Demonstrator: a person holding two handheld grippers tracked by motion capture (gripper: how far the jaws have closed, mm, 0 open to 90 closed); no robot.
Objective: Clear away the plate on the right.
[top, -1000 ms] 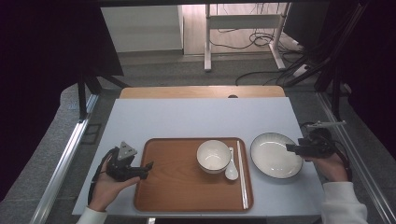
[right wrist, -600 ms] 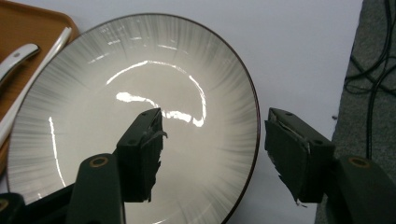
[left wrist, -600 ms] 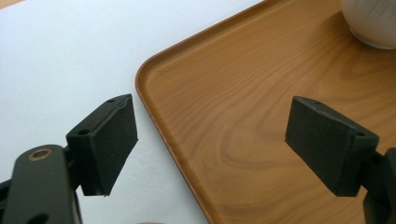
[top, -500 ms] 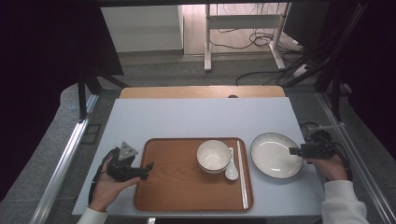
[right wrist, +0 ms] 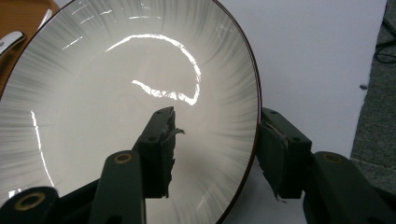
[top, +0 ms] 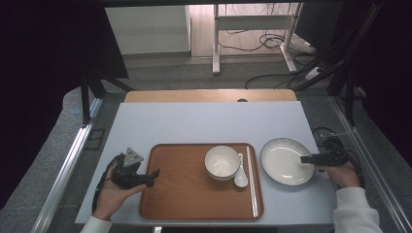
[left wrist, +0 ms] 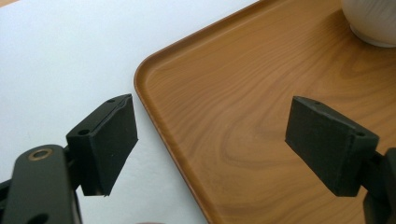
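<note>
Nearest, two hands come in over the table's near edge, each holding a gripper. The left gripper (top: 154, 173) sits at the left rim of the wooden tray (top: 184, 204), its jaws spread wide with one over the white table (top: 194, 121) and the other over the wood, and nothing between them. The right gripper (top: 304, 159) has its jaws astride the right rim of the plate (top: 282, 162); they have just been closing, one pad over the glossy inside and the other just outside the dark edge, with a gap still showing on the inner side. The plate lies flat on the table just right of the tray. On the tray stand a white bowl (top: 222, 162), a spoon (top: 240, 179) at its right and chopsticks (top: 251, 179) along the right rim. Past the white sheet a strip of bare wood (top: 209, 95) shows at the far edge. Beyond is grey floor, a metal stand (top: 252, 34) with cables (top: 272, 41), and dark curtains on both sides.
</note>
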